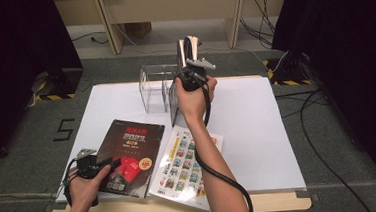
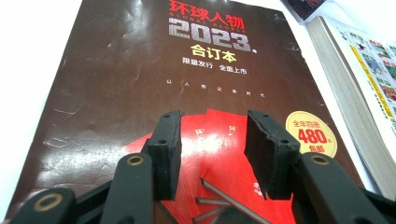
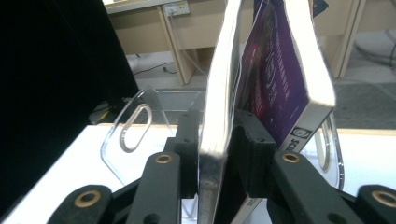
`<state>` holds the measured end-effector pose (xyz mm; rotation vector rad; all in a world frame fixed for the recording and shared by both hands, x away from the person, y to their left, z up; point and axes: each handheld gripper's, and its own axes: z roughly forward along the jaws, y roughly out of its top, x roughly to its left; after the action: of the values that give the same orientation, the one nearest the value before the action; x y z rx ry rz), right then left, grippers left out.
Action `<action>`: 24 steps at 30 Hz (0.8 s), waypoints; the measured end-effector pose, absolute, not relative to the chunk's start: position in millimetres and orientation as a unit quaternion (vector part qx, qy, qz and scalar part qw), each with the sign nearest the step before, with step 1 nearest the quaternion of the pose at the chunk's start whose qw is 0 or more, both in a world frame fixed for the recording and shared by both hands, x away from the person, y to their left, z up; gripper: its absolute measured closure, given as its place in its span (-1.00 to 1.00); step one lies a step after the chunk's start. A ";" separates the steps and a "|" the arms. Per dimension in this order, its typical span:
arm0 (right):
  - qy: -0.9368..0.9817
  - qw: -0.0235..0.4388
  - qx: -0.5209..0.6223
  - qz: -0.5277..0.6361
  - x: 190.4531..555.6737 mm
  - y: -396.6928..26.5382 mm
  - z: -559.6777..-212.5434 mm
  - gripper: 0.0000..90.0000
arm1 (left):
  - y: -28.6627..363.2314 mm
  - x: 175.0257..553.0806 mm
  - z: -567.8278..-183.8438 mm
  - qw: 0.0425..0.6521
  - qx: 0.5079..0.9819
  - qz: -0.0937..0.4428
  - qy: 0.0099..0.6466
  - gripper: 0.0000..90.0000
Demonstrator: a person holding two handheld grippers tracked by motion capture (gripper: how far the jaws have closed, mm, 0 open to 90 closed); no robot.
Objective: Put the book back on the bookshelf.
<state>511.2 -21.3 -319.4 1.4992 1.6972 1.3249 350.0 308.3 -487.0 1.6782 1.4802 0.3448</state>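
A thin pale-edged book (image 3: 219, 84) stands upright in a clear acrylic rack (image 1: 154, 91), with a purple-covered book (image 3: 280, 79) leaning beside it. My right gripper (image 3: 218, 120) straddles the thin book's lower edge. Its pads sit close on either side without clearly pressing, so it is open. From above, the right gripper (image 1: 189, 61) is raised at the rack's right end, below the standing books (image 1: 190, 43). My left gripper (image 2: 212, 140) hovers open over a dark brown magazine (image 2: 140, 84) with a red graphic, nothing between its fingers. In the high view the left gripper (image 1: 111, 164) is at the magazine's (image 1: 133, 145) near-left corner.
A thick book with a colourful picture-grid cover (image 1: 185, 166) lies right of the dark magazine, its page edge (image 2: 350, 93) close by the left gripper. A clear divider with an oval slot (image 3: 135, 126) stands left of the held book. The white tabletop (image 1: 258, 131) spreads out to the right.
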 end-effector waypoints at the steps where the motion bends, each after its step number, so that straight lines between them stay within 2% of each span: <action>1: 0.623 0.246 0.557 0.491 511.4 -23.0 -316.4 0.59 | 308.5 349.8 -486.8 0.425 0.671 0.138 0.592 0.23; 7: 0.623 0.239 0.565 0.485 509.3 -23.8 -311.9 0.58 | 309.2 349.9 -486.6 0.426 0.670 0.139 0.591 0.23; 18: 0.598 0.294 0.544 0.510 482.0 -32.8 -327.8 0.53 | 307.5 349.6 -486.5 0.426 0.672 0.139 0.590 0.23; 24: 0.594 0.294 0.543 0.516 477.0 -38.0 -335.7 0.55 | 306.8 349.7 -487.2 0.426 0.672 0.138 0.590 0.23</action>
<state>477.0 -38.0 -335.7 1.4458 1.5810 1.3732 349.7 306.8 -487.2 1.6792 1.4751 0.3454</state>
